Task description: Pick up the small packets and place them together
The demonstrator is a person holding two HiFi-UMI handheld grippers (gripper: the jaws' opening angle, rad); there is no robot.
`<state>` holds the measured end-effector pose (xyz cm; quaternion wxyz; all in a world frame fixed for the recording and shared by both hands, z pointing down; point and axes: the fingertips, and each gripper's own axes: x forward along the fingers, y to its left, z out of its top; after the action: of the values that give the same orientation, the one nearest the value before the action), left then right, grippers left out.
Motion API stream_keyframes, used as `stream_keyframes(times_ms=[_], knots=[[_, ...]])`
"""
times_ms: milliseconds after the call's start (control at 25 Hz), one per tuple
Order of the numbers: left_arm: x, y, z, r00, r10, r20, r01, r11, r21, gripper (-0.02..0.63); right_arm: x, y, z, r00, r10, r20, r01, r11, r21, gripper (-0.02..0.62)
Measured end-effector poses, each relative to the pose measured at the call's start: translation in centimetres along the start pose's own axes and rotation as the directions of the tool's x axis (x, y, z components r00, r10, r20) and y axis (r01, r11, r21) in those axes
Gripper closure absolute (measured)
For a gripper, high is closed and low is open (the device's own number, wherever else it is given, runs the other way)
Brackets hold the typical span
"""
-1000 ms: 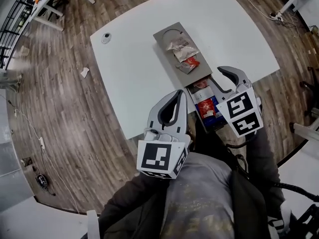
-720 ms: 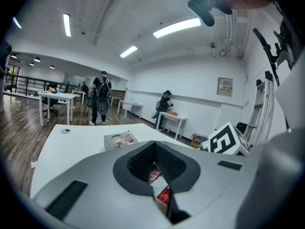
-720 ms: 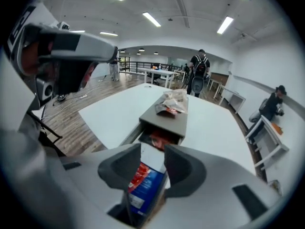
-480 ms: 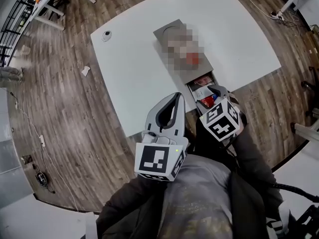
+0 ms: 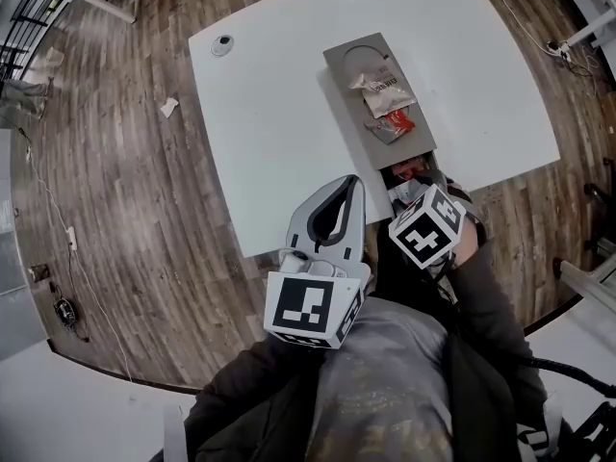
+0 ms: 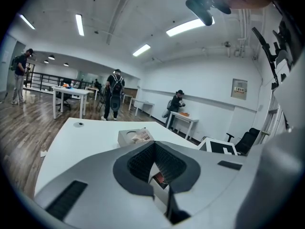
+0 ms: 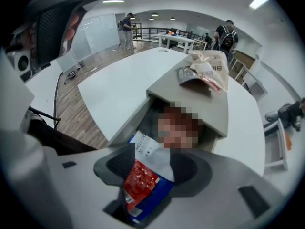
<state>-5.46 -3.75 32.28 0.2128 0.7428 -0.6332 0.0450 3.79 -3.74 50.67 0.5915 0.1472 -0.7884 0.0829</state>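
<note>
Right gripper (image 7: 153, 168) in the box's (image 7: 209, 104) drawer (image 7: 127, 119)
Its jaws have just been opening, red packet (image 7: 139, 178) loose between them — left gripper (image 6: 154, 149) with jaws together.

head view: from above, looking steeply down on the white table (image 5: 279, 114) and grey box (image 5: 346, 61). left gripper view: low, facing almost level across the table toward the box. right gripper view: close above the box's open drawer (image 7: 126, 128), pointing down. all three share the box and the packets (image 5: 383, 94) on it.
</note>
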Motion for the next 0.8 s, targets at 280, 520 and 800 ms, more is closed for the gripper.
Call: stream_keyframes(times_ms=[280, 520, 800], knots=[[0.7, 0.4, 0.0, 1.0, -0.003, -0.005, 0.003, 1.0, -0.008, 0.603, -0.2, -0.4, 0.8, 0.997, -0.069, 0.027, 0.071, 0.991, -0.109, 0.592], [0.2, 0.0, 0.0, 1.0, -0.015, 0.003, 0.015, 1.0, -0.004, 0.603, -1.9, 0.1, 1.4, 0.992, -0.02, 0.121, 0.026, 0.999, -0.042, 0.592], [-0.1, 0.5, 0.3, 1.0, 0.003, 0.015, -0.003, 1.0, -0.017, 0.603, -0.9, 0.1, 1.3, 0.998, 0.014, 0.066, 0.0, 0.978, -0.21, 0.315]])
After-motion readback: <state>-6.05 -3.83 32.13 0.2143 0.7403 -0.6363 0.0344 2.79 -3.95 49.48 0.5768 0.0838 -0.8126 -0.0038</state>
